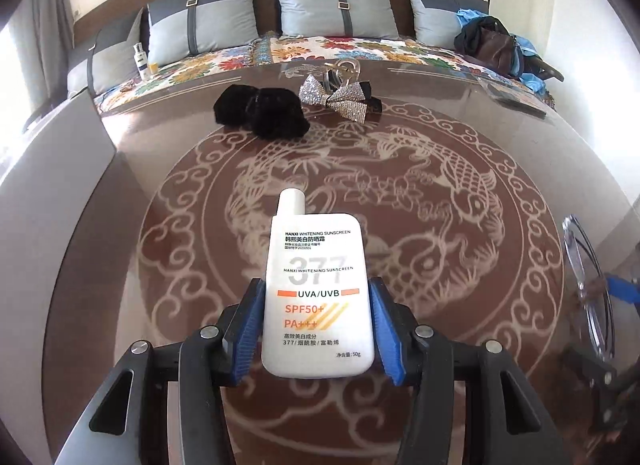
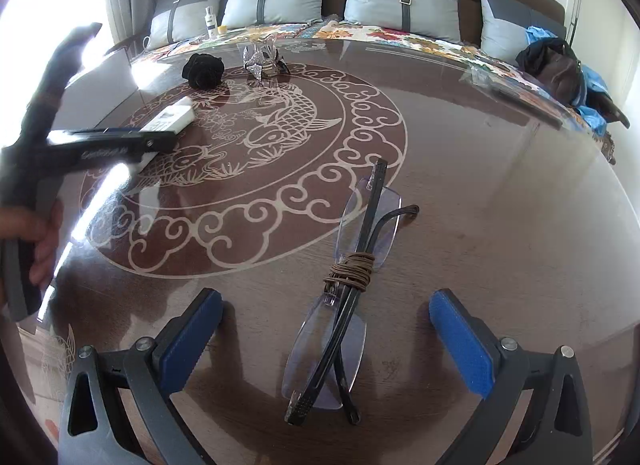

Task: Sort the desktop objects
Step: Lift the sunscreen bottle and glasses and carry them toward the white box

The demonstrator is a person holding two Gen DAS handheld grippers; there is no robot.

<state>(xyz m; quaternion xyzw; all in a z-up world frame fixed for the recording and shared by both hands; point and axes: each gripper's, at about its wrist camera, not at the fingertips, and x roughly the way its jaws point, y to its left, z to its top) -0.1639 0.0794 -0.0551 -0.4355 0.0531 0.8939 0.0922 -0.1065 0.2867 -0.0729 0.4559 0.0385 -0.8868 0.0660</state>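
Note:
My left gripper (image 1: 318,325) is shut on a white sunscreen bottle (image 1: 316,297), its blue pads pressed against both sides, cap pointing away over the brown patterned table (image 1: 440,265). The bottle also shows in the right wrist view (image 2: 170,119), partly behind the left gripper's body. My right gripper (image 2: 324,339) is open, its pads on either side of folded rimless glasses (image 2: 352,277) that lie on the table with a brown cord wound round them. A black scrunchie (image 1: 260,109) and a glittery bow clip (image 1: 340,99) lie at the far side.
A sofa with grey cushions (image 1: 336,5) and a floral cover stands behind the table. A small bottle (image 1: 140,61) stands on the sofa at left; a brown bag (image 1: 492,45) lies on it at right. The glasses show at the right edge of the left wrist view (image 1: 588,281).

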